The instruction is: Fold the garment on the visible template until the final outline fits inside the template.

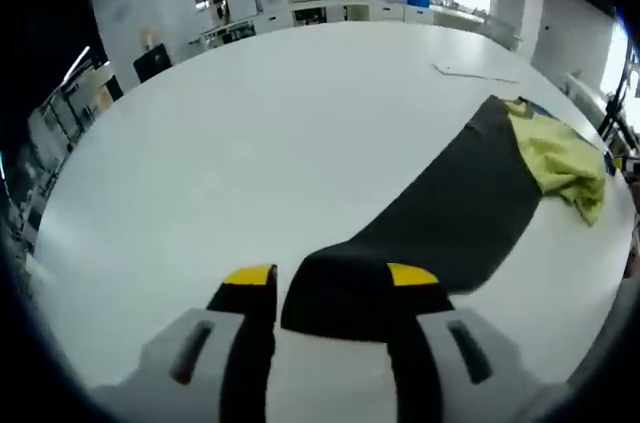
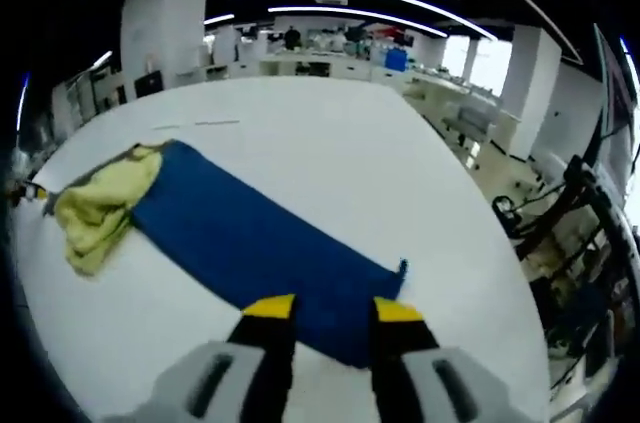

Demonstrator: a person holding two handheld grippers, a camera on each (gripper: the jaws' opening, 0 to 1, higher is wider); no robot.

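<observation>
Garment: a yellow-green cloth (image 1: 565, 158) is lying crumpled in a heap at the far end of the mat, right of the frame in the left gripper view, left of the frame in the right gripper view (image 2: 100, 205).
Template: a long mat on the white counter (image 1: 250, 143) is showing dark grey (image 1: 440, 218) in the left gripper view and blue (image 2: 250, 248) in the right gripper view.
Left gripper (image 1: 330, 281): fingers are standing wide around the mat's near end.
Right gripper (image 2: 333, 310): fingers are standing apart over the mat's near edge, gripping nothing.

grey tongs (image 1: 330, 293), black jaws, yellow tips
</observation>
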